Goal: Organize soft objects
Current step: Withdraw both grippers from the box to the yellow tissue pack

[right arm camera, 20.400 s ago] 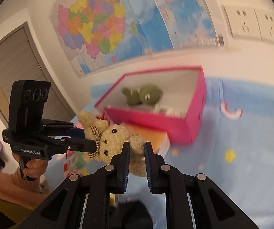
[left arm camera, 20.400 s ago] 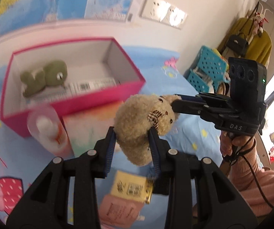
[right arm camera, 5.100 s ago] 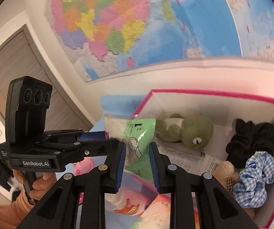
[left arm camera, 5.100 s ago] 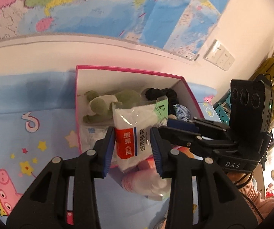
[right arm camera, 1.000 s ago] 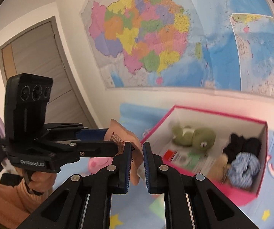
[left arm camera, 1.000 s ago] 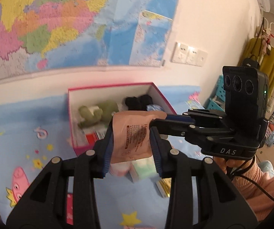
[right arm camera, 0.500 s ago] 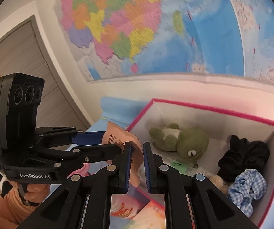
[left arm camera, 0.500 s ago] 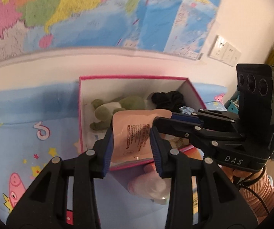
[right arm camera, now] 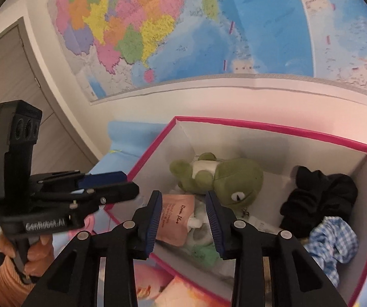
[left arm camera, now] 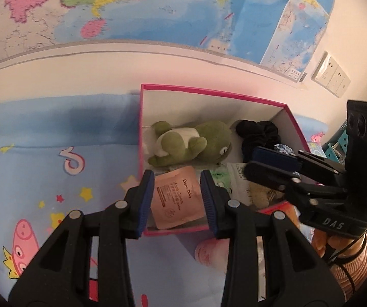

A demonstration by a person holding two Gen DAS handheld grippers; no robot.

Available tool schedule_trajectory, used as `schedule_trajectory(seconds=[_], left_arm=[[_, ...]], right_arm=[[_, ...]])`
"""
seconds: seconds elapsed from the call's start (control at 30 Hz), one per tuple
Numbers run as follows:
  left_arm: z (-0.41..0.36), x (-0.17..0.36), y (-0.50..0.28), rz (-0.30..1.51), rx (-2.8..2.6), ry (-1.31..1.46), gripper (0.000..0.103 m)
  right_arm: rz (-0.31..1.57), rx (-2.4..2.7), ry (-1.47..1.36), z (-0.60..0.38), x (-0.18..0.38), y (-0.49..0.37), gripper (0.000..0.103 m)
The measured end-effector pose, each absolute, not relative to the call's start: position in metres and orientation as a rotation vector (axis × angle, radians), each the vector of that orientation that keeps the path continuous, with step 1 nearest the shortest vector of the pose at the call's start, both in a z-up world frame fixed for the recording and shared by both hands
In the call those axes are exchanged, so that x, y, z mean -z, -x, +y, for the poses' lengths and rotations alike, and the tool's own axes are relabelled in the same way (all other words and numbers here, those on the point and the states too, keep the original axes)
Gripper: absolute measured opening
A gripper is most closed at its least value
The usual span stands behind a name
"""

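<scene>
Both grippers hang spread wide and empty: the left gripper frames the pink sachet, lying loose in the pink box, while the right gripper sees it at ten o'clock. Beyond, the bear is mostly hidden at three o'clock behind the right tool. Half a second ago both clamped that sachet; now it's released beside the green frog.

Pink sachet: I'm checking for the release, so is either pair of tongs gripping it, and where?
Neither. The flat pink sachet lies in the pink-rimmed box; left tongs and right tongs are open.
</scene>
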State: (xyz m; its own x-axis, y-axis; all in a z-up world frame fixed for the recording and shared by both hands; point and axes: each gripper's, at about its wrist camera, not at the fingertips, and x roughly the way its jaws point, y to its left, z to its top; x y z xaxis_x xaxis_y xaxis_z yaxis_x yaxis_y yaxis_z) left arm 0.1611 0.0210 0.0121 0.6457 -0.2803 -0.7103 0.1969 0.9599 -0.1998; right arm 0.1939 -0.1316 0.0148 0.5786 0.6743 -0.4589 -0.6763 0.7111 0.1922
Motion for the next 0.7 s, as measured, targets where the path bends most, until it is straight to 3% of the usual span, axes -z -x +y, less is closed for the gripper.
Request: schedule_trajectory(seconds=[0.13, 0.2, 0.43, 0.7], left_arm=[[0.024, -0.019, -0.136, 0.782, 0.304, 0.104, 0.043], [0.023, -0.021, -0.120, 0.757, 0.330, 0.099, 0.045], [0.011, -0.020, -0.068, 0.710, 0.451, 0.070, 0.048], [-0.020, 0.010, -0.037, 0.774, 0.576, 0.038, 0.048]], right_arm=[[0.503, -0.810, -0.002, -0.151, -0.015, -0.169, 0.038], [0.484, -0.825, -0.001, -0.162, -0.014, -0.154, 0.044], [0.476, -0.857, 0.012, -0.192, 0.001, -0.112, 0.045], [0.558, -0.808, -0.019, -0.229, 0.043, -0.091, 0.045]])
